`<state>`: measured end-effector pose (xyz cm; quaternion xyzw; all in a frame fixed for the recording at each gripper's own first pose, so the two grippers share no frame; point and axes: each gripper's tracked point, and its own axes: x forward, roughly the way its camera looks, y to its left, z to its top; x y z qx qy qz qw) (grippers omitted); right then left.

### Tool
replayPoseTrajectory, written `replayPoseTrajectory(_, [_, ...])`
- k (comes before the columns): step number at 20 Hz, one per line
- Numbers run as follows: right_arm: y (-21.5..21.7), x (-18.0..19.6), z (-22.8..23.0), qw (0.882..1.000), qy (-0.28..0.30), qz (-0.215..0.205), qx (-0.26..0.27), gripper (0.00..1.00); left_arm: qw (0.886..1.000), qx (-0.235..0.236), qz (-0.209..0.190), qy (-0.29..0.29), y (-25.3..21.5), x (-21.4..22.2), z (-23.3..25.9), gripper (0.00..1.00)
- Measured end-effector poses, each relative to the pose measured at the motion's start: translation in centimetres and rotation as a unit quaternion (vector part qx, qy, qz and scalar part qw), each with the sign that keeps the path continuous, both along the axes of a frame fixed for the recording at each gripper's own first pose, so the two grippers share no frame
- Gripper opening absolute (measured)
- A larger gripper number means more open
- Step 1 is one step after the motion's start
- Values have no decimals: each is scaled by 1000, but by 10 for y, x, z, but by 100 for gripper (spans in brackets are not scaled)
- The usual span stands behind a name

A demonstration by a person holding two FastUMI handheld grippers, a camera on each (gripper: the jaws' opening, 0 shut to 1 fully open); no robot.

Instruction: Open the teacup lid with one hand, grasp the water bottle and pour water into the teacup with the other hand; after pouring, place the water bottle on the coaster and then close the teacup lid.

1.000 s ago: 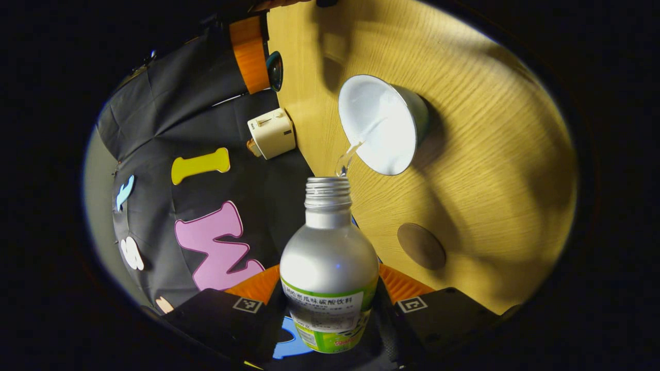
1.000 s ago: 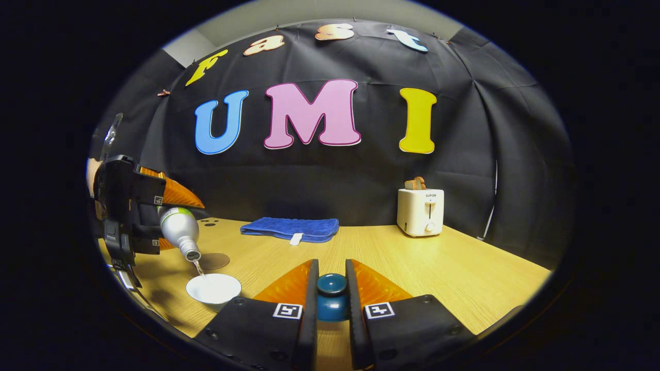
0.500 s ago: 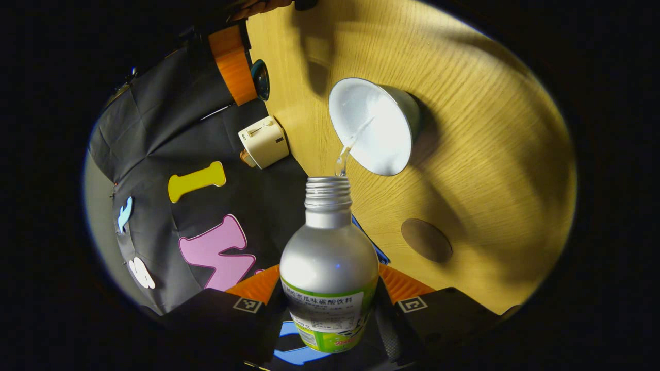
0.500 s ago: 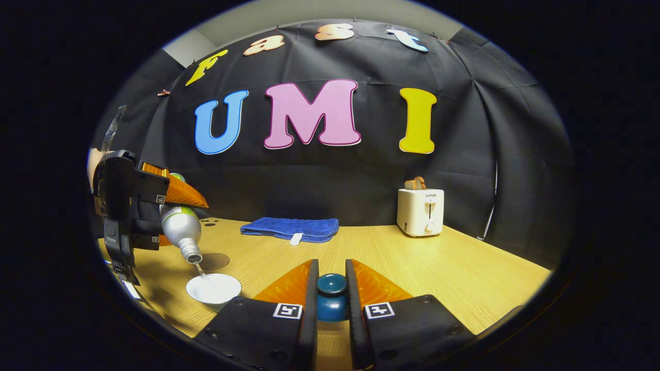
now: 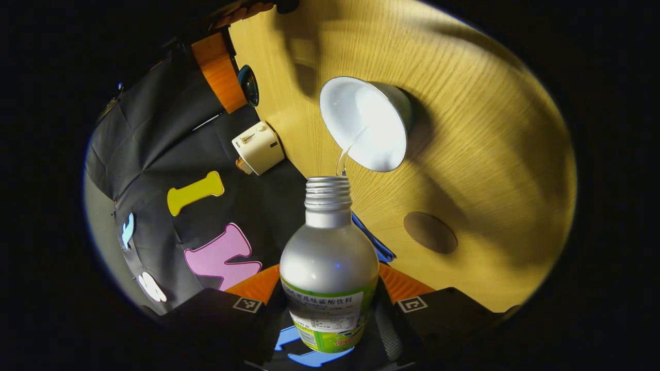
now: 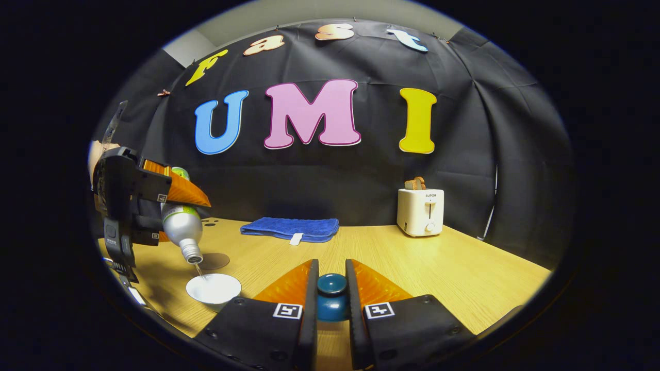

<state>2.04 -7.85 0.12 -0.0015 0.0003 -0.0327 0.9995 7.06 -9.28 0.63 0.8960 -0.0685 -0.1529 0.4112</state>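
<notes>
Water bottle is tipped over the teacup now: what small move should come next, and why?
Probably hold the tilt a moment. A thin stream runs from the water bottle into the teacup, the coaster is bare, and the right hand-held gripper holds the lid clear.

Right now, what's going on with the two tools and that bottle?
Left tool shut on water bottle, tipped, water running into teacup. Right tool shut on teacup lid, off cup. Coaster bare.

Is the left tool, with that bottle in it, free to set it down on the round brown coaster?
Probably yes. The coaster lies bare on the table beside the teacup, close under the left tool. Water is pouring from the bottle, so it must be tipped upright first.
</notes>
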Motion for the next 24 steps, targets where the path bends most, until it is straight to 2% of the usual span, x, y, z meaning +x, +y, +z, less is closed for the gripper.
replayPoseTrajectory(24, [2,0,0,1000,0,5,0,29,1000,15,-2,-16,-5,-1,8,80])
